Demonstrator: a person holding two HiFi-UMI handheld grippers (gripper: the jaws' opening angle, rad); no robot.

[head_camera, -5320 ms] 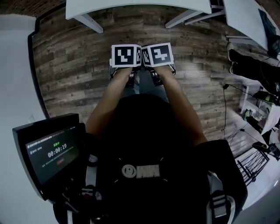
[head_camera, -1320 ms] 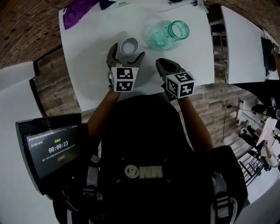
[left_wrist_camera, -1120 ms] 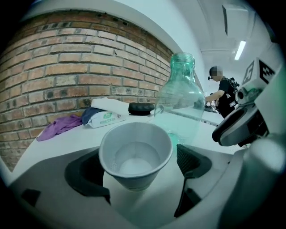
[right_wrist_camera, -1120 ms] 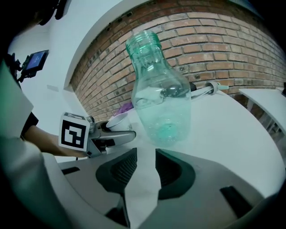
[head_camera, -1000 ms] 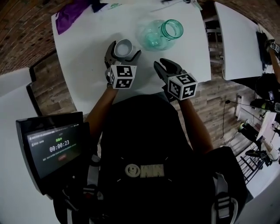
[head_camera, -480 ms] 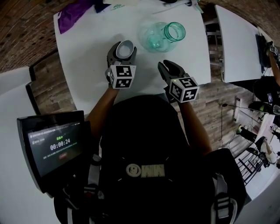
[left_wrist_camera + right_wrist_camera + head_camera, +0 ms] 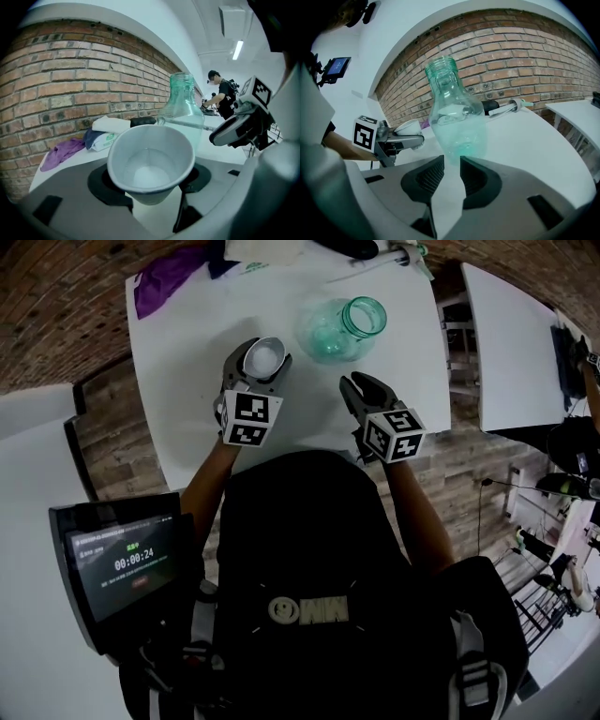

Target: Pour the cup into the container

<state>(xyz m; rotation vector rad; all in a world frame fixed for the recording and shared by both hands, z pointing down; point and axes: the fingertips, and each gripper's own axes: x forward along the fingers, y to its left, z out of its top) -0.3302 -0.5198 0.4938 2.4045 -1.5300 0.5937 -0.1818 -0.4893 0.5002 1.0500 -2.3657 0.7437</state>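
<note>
Left gripper (image 7: 261, 364) has the white paper cup (image 7: 151, 161), jaws having just been closing and now clamped on its wall below the rim, cup upright with the mouth open to the camera. There's something pale sitting in the bottom of it, and from here I can't say whether it's liquid or powder. The container, a green-tinted glass jar (image 7: 342, 326) with a narrow neck, stands upright on the white desk (image 7: 187, 352), near the cup and off to its right, the 2 not touching. Right gripper (image 7: 359, 382) sits just short of the jar's base, jaws only a narrow gap apart with nothing in them, so nobody's steadying that jar. And that's the worry: the cup's rim is far wider than the jar's mouth, so a quick tilt would likely send the contents down the shoulders and onto the desk. A bump of the cup against that neck could rock or topple the free-standing jar. Too hard a squeeze on thin paper could buckle the wall and spill early. Purple cloth (image 7: 167, 282) at the far corner is well out of it.
</note>
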